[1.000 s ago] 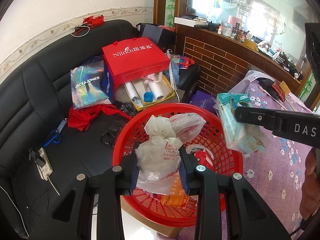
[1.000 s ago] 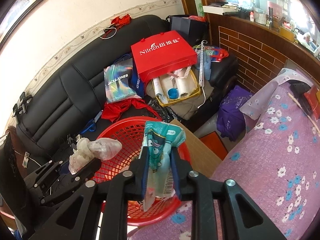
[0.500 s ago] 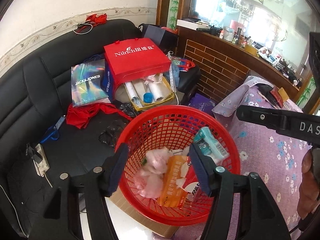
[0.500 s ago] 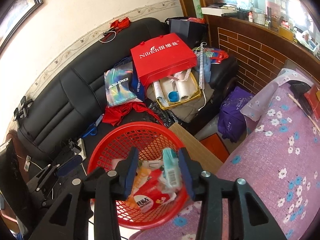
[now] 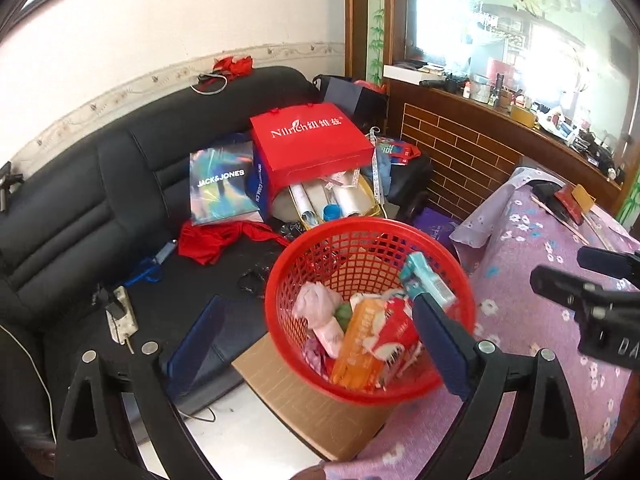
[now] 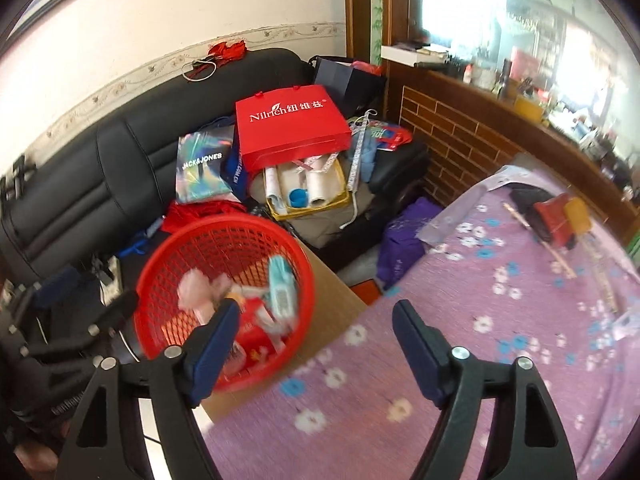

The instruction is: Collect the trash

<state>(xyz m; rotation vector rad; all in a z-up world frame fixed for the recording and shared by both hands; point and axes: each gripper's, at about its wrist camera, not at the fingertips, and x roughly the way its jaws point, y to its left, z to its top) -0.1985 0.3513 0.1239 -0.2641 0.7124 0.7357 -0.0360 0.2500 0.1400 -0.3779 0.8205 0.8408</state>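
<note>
Both emptied over the red basket. Left gripper: jaws just opened wide, nothing between them, hanging above the basket rim. Right gripper: likewise just spread apart and empty, over the floral purple cloth beside the basket. Trash inside: pink plastic bag, orange packet, teal tissue pack

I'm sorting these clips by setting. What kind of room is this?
Most likely a lived-in home sitting room: a black leather sofa piled with shopping bags such as the red gift bag, a table under a purple floral cloth, and a brick-faced counter with household clutter.
</note>
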